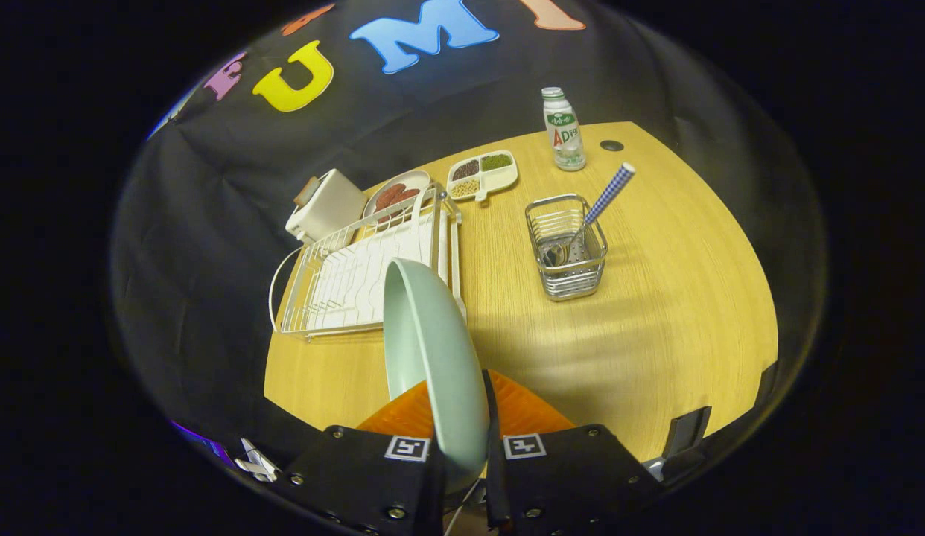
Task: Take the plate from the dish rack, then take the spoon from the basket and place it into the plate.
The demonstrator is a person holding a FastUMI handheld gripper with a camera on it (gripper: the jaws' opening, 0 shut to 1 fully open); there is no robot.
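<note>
Plate (433,350), pale green, held on edge between your fingers (462,454), which press its lower rim from both sides; its long axis runs away from you, and its upper rim overlaps the near right corner of the dish rack (358,275). You carry it above the near edge of the surface (656,357), so the first step looks done apart from setting it down.

Relation for the coming move: the basket (567,246) stands beyond the fingers and to their right, well apart from the rack, near the middle of the surface. The spoon (593,212) stands in it bowl down, its checked handle leaning up and to the right, away from you. Bare surface lies between fingers and basket, which is probably where the plate should go flat.

Writing: the bottle (563,130) near the far edge bears a label with large "AD" characters; the rest is too small to read. A sectioned dish (481,175) of grains, a second plate (395,195) holding red food, and a white box-like object (325,205) sit along the far left edge, behind the rack.
</note>
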